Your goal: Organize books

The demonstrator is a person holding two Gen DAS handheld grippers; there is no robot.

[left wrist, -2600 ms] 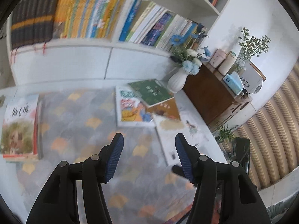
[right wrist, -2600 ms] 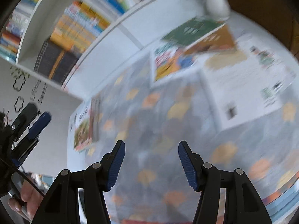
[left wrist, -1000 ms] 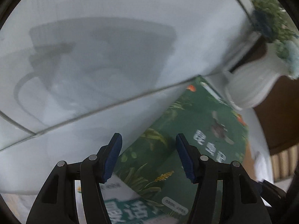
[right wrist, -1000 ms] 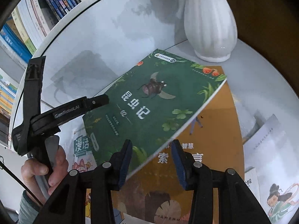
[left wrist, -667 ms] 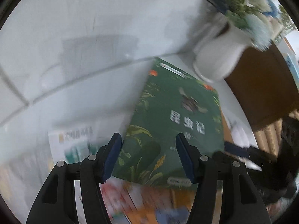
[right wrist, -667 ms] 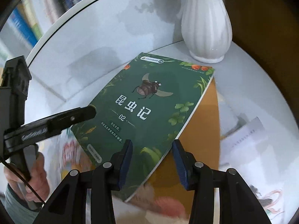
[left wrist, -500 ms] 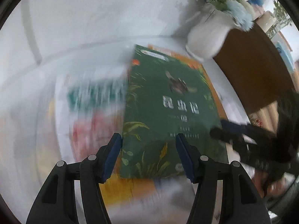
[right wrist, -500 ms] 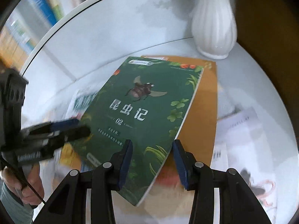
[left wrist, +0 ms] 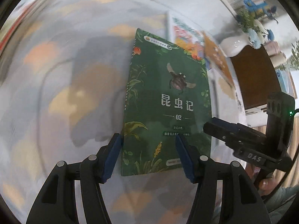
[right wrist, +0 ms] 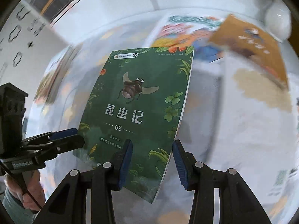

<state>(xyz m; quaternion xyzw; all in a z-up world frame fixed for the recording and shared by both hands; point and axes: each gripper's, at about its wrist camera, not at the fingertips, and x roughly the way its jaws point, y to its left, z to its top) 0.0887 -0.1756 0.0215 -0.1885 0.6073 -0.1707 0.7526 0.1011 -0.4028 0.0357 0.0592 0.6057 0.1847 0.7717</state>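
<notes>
Evidently the green book point(right wrist: 138, 102) was carried clear of the patterned bench point(left wrist: 56, 85), pinched along opposite edges: left gripper point(left wrist: 148, 155) on its spine side, right gripper point(right wrist: 151, 160) on its page edge, both part-open on it, probably to keep it flat. One book held; at least three more point(right wrist: 250, 43) lay behind, blurred.

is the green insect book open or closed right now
Closed: the green book shows only its whole front cover, beetle and title facing up, with the page edges together along its right side.
</notes>
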